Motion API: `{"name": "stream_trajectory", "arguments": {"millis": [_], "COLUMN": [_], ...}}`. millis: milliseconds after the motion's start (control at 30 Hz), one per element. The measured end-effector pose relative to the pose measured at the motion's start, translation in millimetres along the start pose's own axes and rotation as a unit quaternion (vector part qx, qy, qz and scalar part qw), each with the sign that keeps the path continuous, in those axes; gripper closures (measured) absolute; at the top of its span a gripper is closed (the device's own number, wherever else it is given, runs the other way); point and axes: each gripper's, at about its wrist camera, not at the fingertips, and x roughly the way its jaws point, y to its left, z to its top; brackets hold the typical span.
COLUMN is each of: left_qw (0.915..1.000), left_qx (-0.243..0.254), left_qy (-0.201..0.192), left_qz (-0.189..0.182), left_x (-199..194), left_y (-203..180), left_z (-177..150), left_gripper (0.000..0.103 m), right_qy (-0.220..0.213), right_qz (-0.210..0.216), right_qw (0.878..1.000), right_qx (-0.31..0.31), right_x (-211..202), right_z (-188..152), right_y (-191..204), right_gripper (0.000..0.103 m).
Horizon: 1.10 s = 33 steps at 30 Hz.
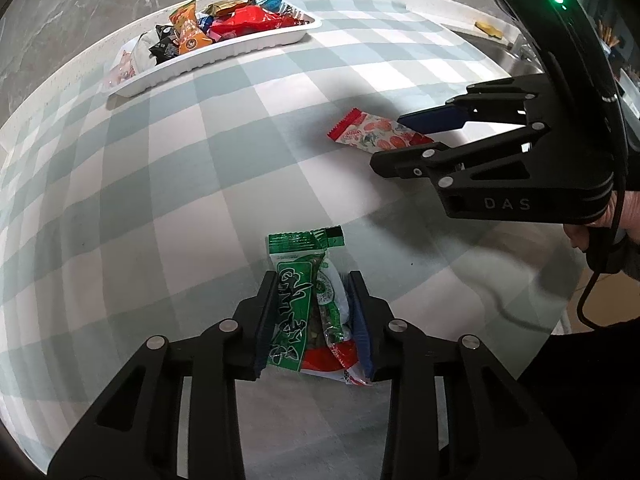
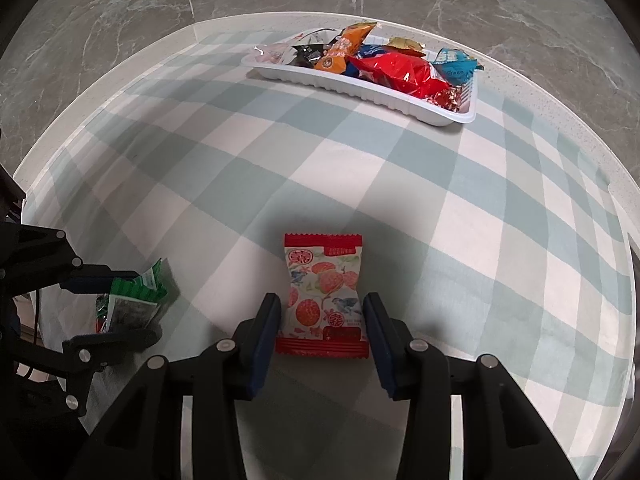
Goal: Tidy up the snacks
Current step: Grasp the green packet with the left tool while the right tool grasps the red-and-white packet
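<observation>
A green snack packet (image 1: 308,304) stands buckled on edge between the pads of my left gripper (image 1: 314,312), which is shut on it just above the checked cloth. The same packet (image 2: 134,304) shows at the left of the right wrist view. A red and white fruit-print packet (image 2: 324,300) lies flat on the cloth between the pads of my right gripper (image 2: 322,328), which touch its two long edges. From the left wrist view that packet (image 1: 372,134) lies half hidden between the right gripper's fingers (image 1: 404,168).
A white tray (image 2: 400,98) full of several bright snack packets stands at the far side of the table, and is also seen as the tray (image 1: 224,54). A person's hand (image 1: 596,228) holds the right gripper. The checked cloth (image 2: 460,240) covers the table.
</observation>
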Motion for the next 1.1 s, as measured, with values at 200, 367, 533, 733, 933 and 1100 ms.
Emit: {"name": "stream_trajectory", "arguments": {"millis": [200,367,533,733,933,1100], "left_qw": [0.9999,0.9999,0.9997,0.9995,0.9991,0.9986], "left_qx": [-0.008,-0.01,-0.014,-0.022,-0.032,-0.04], "left_qy": [-0.002,-0.007,-0.009,-0.013,-0.021,-0.028], "left_qz": [-0.008,-0.01,-0.015,-0.019,-0.02,-0.021], "left_x": [-1.0,-3.3,-4.9,-6.4,-9.2,-10.9], "left_y": [2.6,2.5,4.3,10.0,20.6,30.5], "left_z": [0.5,1.3,3.8,9.3,18.4,28.4], "left_gripper": [0.073,0.073,0.073,0.073,0.073,0.073], "right_qy": [-0.001,-0.003,-0.004,-0.006,-0.01,-0.014], "right_qz": [-0.002,-0.002,-0.002,-0.001,-0.001,-0.002], "right_qw": [1.0,1.0,1.0,1.0,1.0,1.0], "right_qx": [-0.001,-0.001,-0.003,-0.004,-0.003,-0.003], "right_x": [-2.6,-6.7,-8.2,-9.9,-11.1,-11.9], "right_z": [-0.7,-0.8,1.0,6.3,12.6,19.5], "right_y": [-0.5,-1.1,-1.6,-3.3,-6.0,-9.3], "right_gripper": [0.057,0.057,0.057,0.057,0.057,0.057]}}
